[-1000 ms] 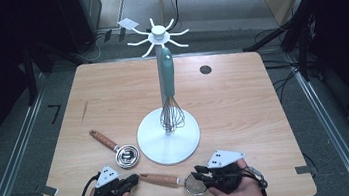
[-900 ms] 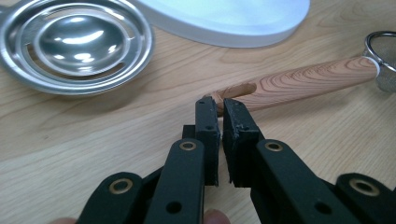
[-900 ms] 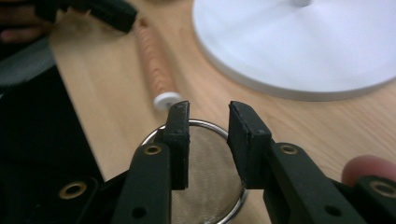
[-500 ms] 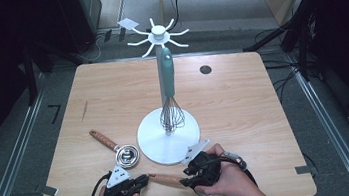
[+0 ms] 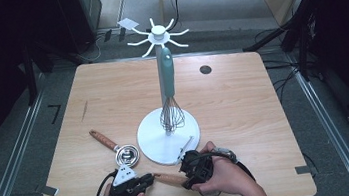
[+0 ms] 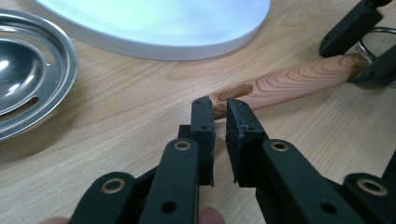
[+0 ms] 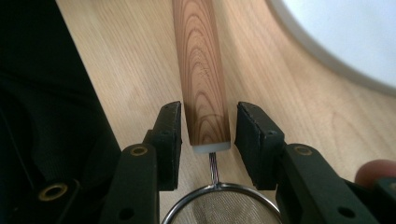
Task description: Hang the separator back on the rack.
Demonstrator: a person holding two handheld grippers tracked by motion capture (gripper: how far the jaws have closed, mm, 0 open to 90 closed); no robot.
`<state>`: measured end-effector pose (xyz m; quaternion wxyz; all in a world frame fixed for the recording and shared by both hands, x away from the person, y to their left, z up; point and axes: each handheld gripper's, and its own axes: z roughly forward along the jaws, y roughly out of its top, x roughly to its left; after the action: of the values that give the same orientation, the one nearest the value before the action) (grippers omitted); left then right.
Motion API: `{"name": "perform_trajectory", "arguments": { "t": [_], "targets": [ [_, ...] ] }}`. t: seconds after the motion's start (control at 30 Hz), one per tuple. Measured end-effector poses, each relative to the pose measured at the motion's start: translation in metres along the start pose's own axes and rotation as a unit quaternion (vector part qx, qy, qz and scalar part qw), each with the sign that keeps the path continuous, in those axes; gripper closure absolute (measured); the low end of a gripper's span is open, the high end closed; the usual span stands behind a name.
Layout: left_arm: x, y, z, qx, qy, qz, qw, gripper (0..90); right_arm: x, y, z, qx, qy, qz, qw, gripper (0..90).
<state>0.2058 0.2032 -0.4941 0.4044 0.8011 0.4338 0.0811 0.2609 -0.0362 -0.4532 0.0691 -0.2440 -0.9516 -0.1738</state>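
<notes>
A strainer with a wooden handle (image 5: 170,179) lies on the table's front edge between my two grippers. My right gripper (image 5: 187,173) is open. Its jaws have just been opening. The handle's ring end (image 7: 201,93) lies between its pads with a small gap on each side, and the mesh ring (image 7: 219,205) sits just below them. My left gripper (image 5: 147,181) is shut with nothing in it. Its tips (image 6: 219,116) stand just short of the handle's free end (image 6: 285,84). The right gripper's jaws (image 6: 362,51) show beyond that end.
A white stand (image 5: 169,136) with hooks on top carries a teal-handled whisk (image 5: 167,78) at the table's middle. A steel measuring cup (image 5: 127,155) with a wooden handle lies left of the stand's base (image 6: 154,23), close to my left gripper.
The right hand slid left along the strainer toward the stand's base and now covers the mesh ring. The left gripper shifted slightly right toward the handle's end.
</notes>
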Motion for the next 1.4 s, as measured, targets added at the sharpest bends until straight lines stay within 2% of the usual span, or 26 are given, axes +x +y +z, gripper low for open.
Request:
{"name": "perform_trajectory", "arguments": {
  "t": [0.1, 0.2, 0.27, 0.4, 0.43, 0.53, 0.6, 0.63, 0.7, 0.73, 0.8, 0.9, 1.0, 1.03, 1.07, 1.1, 1.23, 1.37, 1.4],
  "targets": [
    [0.001, 0.000, -0.002, -0.003, -0.009, 0.004, 0.9999, 74.8, 0.000, 0.002, 0.006, 0.014, -0.005, 0.004, 0.9999, 63.1],
    [0.007, 0.001, -0.010, -0.027, -0.020, -0.002, 0.9994, 63.0, 0.001, 0.004, 0.010, 0.020, -0.005, 0.007, 0.9998, 66.6],
    [0.013, 0.001, -0.018, -0.046, -0.012, -0.006, 0.9989, 57.1, 0.003, 0.004, 0.011, 0.023, -0.011, 0.004, 0.9997, 68.3],
    [0.028, 0.000, -0.033, -0.081, 0.016, -0.018, 0.9964, 51.9, 0.008, 0.002, 0.011, 0.024, -0.030, -0.024, 0.9990, 70.5],
    [0.032, -0.001, -0.036, -0.090, 0.023, -0.018, 0.9955, 51.2, 0.010, 0.002, 0.011, 0.024, -0.028, -0.018, 0.9992, 70.6],
    [0.042, -0.004, -0.050, -0.118, 0.057, -0.021, 0.9912, 46.6, 0.009, -0.001, 0.009, 0.020, -0.026, -0.026, 0.9991, 70.7],
    [0.048, -0.006, -0.059, -0.131, 0.090, -0.022, 0.9870, 39.3, 0.007, -0.004, 0.007, -0.001, -0.017, -0.016, 0.9997, 70.7],
    [0.052, -0.006, -0.063, -0.134, 0.111, -0.028, 0.9842, 35.1, 0.006, -0.005, 0.004, -0.008, -0.016, -0.018, 0.9997, 70.7],
    [0.065, -0.009, -0.072, -0.141, 0.133, -0.049, 0.9799, 28.1, 0.002, -0.008, 0.000, -0.025, -0.019, -0.014, 0.9994, 70.8],
    [0.069, -0.009, -0.074, -0.140, 0.138, -0.056, 0.9789, 21.8, 0.001, -0.010, -0.004, -0.041, -0.021, 0.000, 0.9990, 70.7],
    [0.078, -0.011, -0.079, -0.138, 0.150, -0.068, 0.9766, 15.1, -0.002, -0.013, -0.007, -0.055, -0.026, 0.005, 0.9981, 70.7],
    [0.093, -0.015, -0.088, -0.143, 0.165, -0.084, 0.9721, 11.7, -0.009, -0.021, -0.012, -0.087, -0.028, 0.021, 0.9956, 70.7],
    [0.109, -0.019, -0.096, -0.151, 0.170, -0.108, 0.9677, 7.4, -0.018, -0.030, -0.016, -0.117, -0.027, 0.045, 0.9918, 70.8],
    [0.114, -0.020, -0.098, -0.150, 0.169, -0.110, 0.9680, 5.4, -0.020, -0.033, -0.019, -0.125, -0.028, 0.052, 0.9904, 70.8],
    [0.118, -0.022, -0.099, -0.152, 0.169, -0.116, 0.9670, 0.7, -0.023, -0.035, -0.021, -0.132, -0.030, 0.057, 0.9891, 70.8],
    [0.123, -0.024, -0.102, -0.154, 0.167, -0.118, 0.9668, 0.0, -0.025, -0.037, -0.023, -0.142, -0.036, 0.063, 0.9872, 70.8],
    [0.133, -0.027, -0.107, -0.157, 0.168, -0.129, 0.9646, 0.0, -0.032, -0.044, -0.030, -0.173, -0.054, 0.081, 0.9801, 70.8],
    [0.142, -0.030, -0.108, -0.152, 0.176, -0.142, 0.9622, 0.0, -0.040, -0.050, -0.036, -0.203, -0.072, 0.104, 0.9709, 70.8],
    [0.144, -0.031, -0.108, -0.150, 0.176, -0.143, 0.9624, 0.0, -0.042, -0.051, -0.037, -0.210, -0.077, 0.107, 0.9688, 70.8]
  ]
}}
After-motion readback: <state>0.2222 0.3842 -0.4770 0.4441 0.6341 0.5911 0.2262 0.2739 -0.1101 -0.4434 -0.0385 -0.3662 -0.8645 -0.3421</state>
